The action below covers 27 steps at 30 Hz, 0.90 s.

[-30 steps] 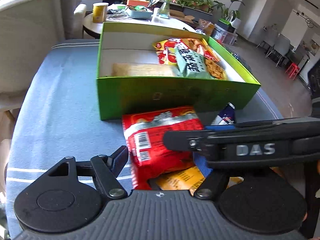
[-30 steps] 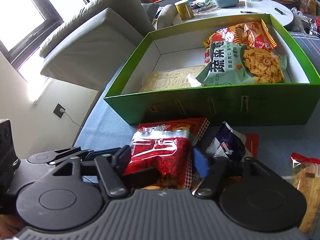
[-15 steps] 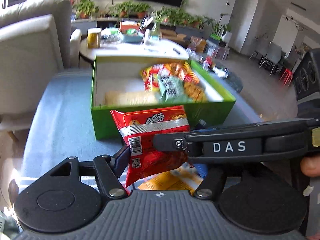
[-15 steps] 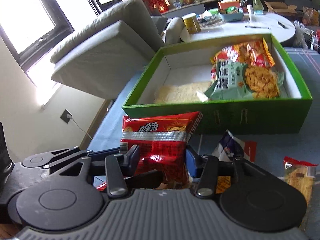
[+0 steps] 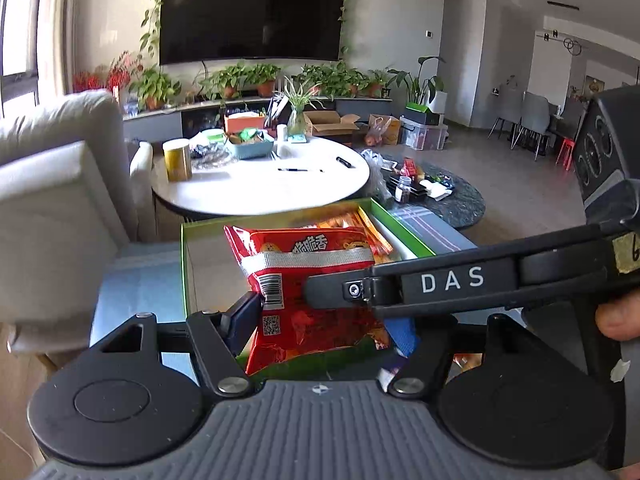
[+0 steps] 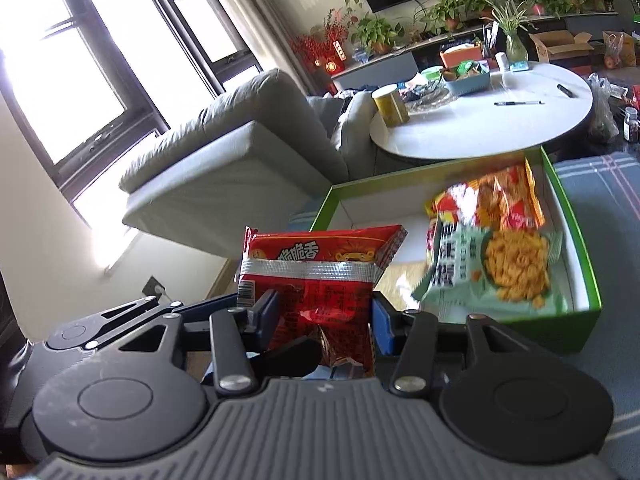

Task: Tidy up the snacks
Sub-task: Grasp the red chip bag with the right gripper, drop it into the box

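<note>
Both grippers, left gripper [image 5: 326,320] and right gripper [image 6: 322,318], are clamped on one red snack bag [image 6: 316,276], held above the green box [image 6: 576,240]'s near wall. If release is mistimed, the bag may be torn or dropped outside.

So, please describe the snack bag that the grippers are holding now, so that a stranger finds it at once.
Look at the green box in front of the round white table. Just before its near wall, the red snack bag hangs upright between the right gripper fingers. Unlike the pale green bag and orange bag lying inside, it has a silver band.
</note>
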Available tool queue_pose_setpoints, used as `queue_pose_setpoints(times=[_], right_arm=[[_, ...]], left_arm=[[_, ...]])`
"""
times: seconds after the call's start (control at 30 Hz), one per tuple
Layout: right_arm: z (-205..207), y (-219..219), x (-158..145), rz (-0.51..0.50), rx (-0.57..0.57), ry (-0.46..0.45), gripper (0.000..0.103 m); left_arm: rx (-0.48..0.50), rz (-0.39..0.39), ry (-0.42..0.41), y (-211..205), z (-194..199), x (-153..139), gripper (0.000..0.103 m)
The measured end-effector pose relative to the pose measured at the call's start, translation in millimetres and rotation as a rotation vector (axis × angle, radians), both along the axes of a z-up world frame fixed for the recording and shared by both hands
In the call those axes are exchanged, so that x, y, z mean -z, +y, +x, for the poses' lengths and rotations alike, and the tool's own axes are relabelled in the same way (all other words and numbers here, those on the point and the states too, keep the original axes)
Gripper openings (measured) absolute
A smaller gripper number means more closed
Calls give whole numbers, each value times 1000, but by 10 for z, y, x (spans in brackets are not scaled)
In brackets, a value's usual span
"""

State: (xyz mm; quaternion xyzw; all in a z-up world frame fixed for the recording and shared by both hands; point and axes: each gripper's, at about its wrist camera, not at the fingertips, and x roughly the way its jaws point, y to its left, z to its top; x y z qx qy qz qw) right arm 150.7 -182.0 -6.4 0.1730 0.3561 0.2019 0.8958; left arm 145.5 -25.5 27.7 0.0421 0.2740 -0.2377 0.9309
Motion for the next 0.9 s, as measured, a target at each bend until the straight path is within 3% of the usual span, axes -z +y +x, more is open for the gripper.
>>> queue_pose_setpoints(times=[0.23,0.9], right_arm=[[272,-44,14,10,5,-2,49],[625,71,493,-22,-21,123,50]], left_arm=[[-16,32,-8,-74,289,32,64],[-42,20,156,43,744,555,64]])
